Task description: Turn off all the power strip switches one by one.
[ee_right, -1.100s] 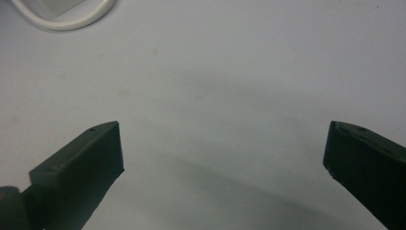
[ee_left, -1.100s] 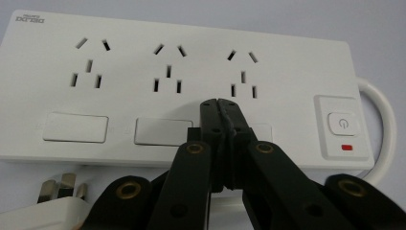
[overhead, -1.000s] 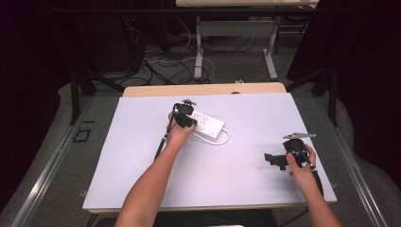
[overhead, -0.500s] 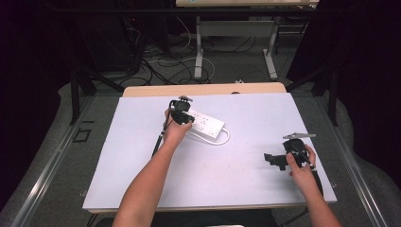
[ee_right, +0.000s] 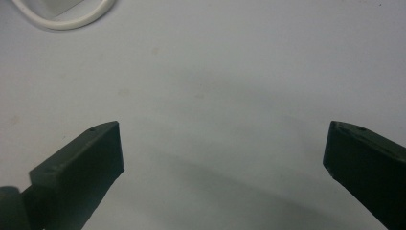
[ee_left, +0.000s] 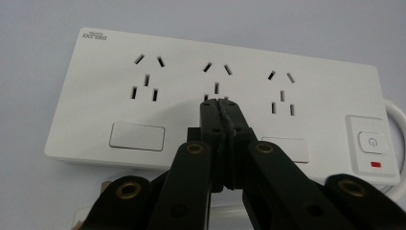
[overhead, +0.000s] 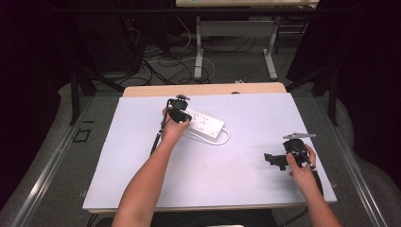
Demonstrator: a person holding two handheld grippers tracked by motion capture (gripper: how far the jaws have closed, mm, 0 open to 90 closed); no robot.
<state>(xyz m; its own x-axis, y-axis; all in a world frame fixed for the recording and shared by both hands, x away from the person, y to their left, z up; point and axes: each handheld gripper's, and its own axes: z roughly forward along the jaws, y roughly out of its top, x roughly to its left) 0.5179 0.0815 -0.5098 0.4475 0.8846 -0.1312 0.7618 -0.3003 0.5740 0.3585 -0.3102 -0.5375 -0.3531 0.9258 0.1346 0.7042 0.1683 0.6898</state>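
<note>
A white power strip (overhead: 205,123) lies at the back middle of the white table (overhead: 142,179), its three sockets facing up. My left gripper (overhead: 178,114) hovers at the strip's left end. In the left gripper view its jaws are pressed shut, with the tips (ee_left: 221,102) just over the middle socket of the power strip (ee_left: 297,96). The strip's power button (ee_left: 371,143) has a red mark below it. My right gripper (overhead: 273,161) rests low near the table's right edge. In the right gripper view it is wide open (ee_right: 222,143) over bare table, with nothing between the jaws.
The strip's white cable (overhead: 223,139) loops toward the front right of the strip, and its curve (ee_right: 62,20) shows in the right gripper view. A wooden edge (overhead: 203,90) borders the table's back. Table legs and floor cables (overhead: 198,56) lie beyond.
My left gripper has shifted slightly left and back along the power strip. The right gripper has stayed where it was.
</note>
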